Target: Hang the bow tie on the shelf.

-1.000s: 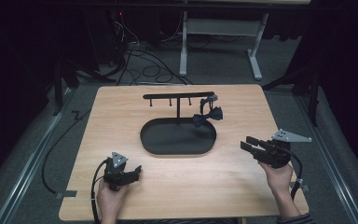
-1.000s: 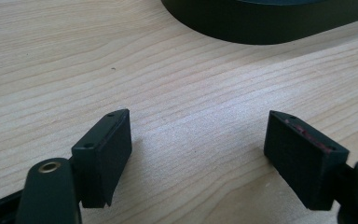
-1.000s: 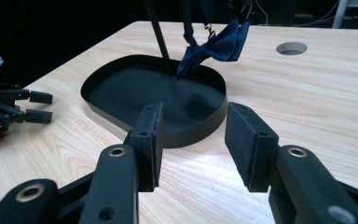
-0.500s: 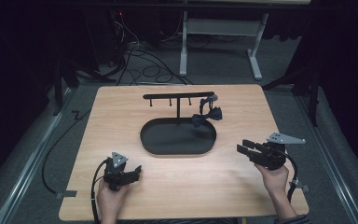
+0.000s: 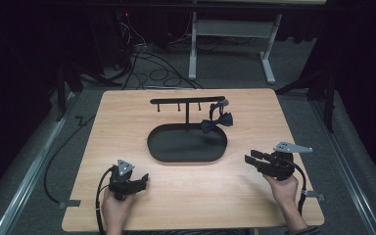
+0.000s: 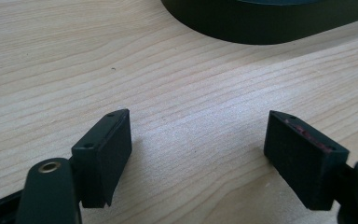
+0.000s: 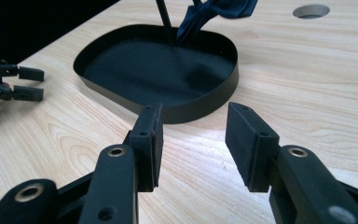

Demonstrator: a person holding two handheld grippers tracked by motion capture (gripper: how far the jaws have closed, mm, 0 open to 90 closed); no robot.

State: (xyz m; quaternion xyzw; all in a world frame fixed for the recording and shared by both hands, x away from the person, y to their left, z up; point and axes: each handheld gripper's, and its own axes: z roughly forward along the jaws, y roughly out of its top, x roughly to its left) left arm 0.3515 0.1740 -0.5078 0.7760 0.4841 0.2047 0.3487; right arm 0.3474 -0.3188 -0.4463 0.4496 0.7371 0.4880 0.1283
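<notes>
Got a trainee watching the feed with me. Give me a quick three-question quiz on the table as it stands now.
1. True or false: the bow tie lies flat in the tray.
2. Which gripper is nearer the bow tie: A left gripper, B right gripper?
3. Fill in: both grippers' jaws are ____.

Key: 1 false, it hangs from the stand. 2 B. 3 open, holding nothing.

The right claw (image 5: 252, 159) has been drawn back toward the near edge of the counter (image 5: 127, 122) and slightly inward, now lower than a second ago. Its jaws remain parted. The right hand (image 5: 285, 188) has been pulled back with it.
</notes>
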